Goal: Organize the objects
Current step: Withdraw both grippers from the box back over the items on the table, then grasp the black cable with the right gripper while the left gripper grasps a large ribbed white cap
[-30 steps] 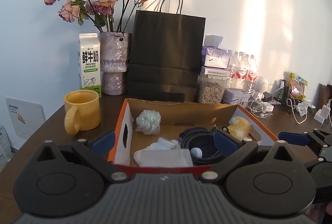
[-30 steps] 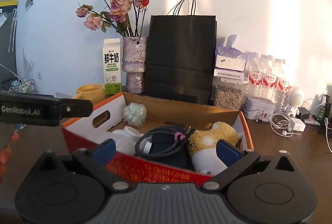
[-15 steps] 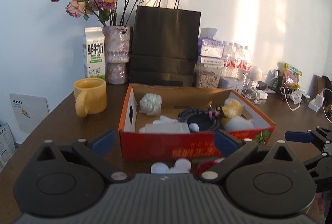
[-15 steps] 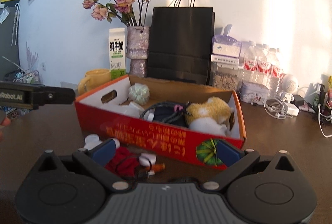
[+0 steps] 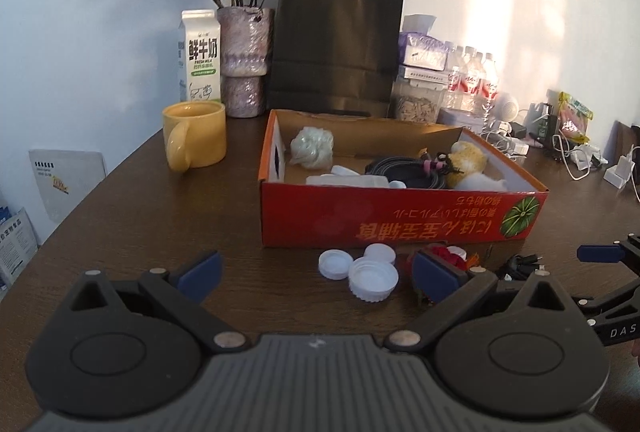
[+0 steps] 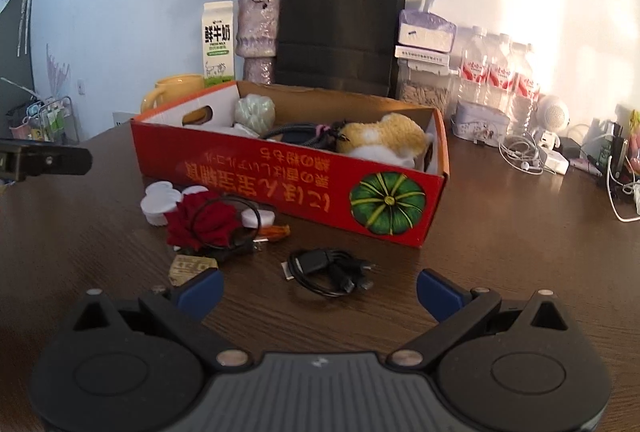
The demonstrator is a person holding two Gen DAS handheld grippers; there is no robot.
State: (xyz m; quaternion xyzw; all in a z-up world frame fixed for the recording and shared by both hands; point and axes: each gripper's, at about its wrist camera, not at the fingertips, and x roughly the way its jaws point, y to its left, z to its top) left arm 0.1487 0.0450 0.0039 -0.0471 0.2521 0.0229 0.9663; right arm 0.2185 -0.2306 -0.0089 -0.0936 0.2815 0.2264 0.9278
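So my left gripper is spread wide with nothing between its blue pads, hovering over the dark brown wooden tabletop. My right gripper is spread wide and empty too.

The main thing here is the red cardboard box with the green pumpkin print and upside-down white lettering, sitting around 12 o'clock from my left gripper. Inside it: a coiled black cable, a fluffy yellow-and-white plush toy, a pale green mesh puff and some white plastic bits I can't make out well.

Loose stuff sits in front of the box. Three white plastic bottle caps are clustered together at 12 o'clock, just past my left gripper. From the right view, a dark red fabric rose lies at about 11 o'clock with a thin black cord looped over it, and a small bundled black USB cable is at 12 o'clock, near my right gripper.

At 11 o'clock, left of the box, stands a yellow ceramic mug.
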